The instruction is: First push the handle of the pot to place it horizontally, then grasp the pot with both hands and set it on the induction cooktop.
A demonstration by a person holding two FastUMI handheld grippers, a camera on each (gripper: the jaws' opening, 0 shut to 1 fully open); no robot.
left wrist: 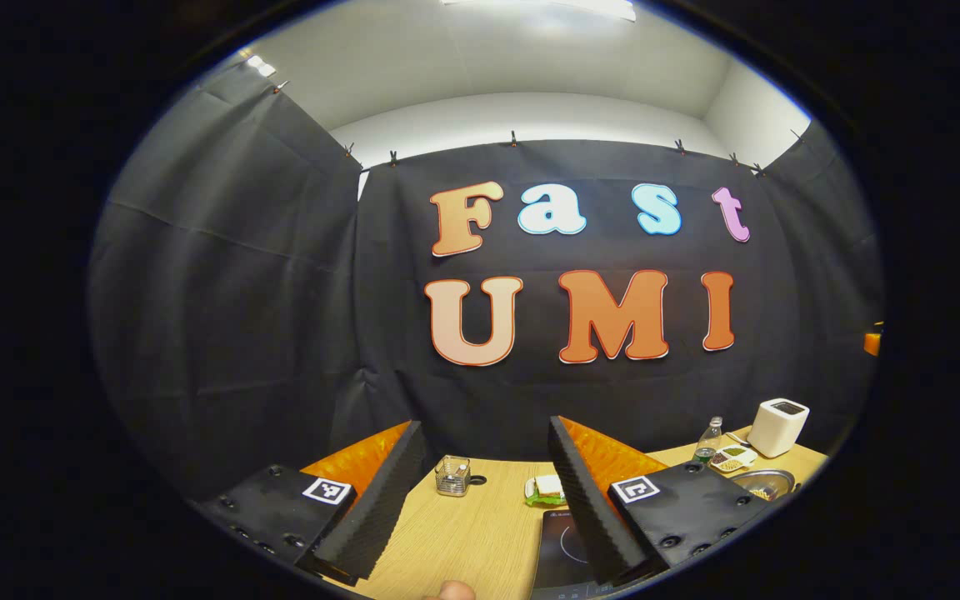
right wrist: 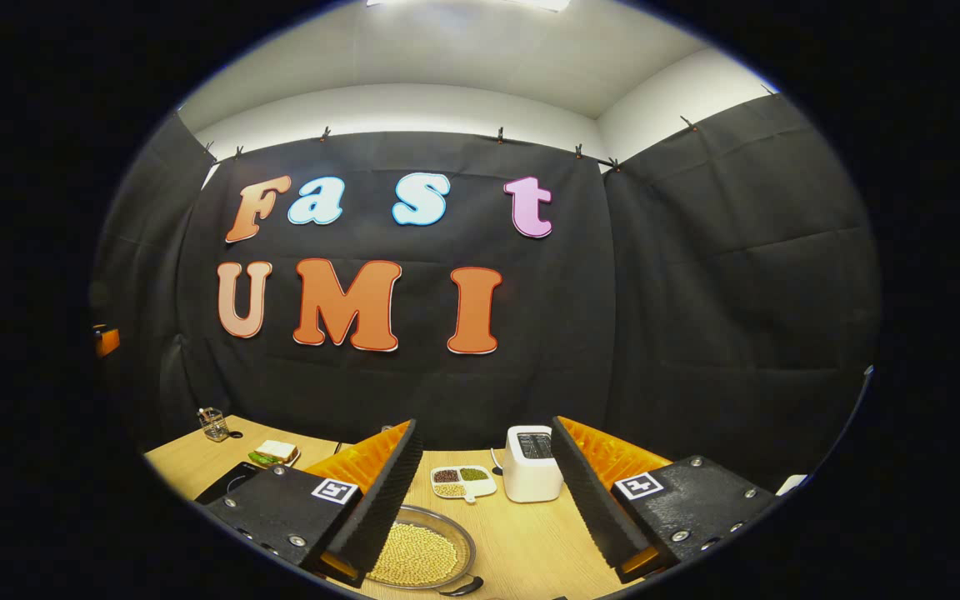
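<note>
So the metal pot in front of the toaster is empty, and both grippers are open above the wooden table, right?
Not quite: the pot is not empty. The right gripper view shows it filled with small pale yellow grains. The rest holds: it sits in front of the toaster, and the left gripper and right gripper are both open above the wooden table.

A staged kitchen booth, not a real home: black cloth walls (right wrist: 697, 275) clipped up beneath a white ceiling enclose a wooden desk (right wrist: 530, 542). Beyond the jaws sit a toaster (right wrist: 532, 463), induction cooktop (left wrist: 563, 546), sandwich (left wrist: 545, 490) and bean dish (right wrist: 462, 482).
</note>
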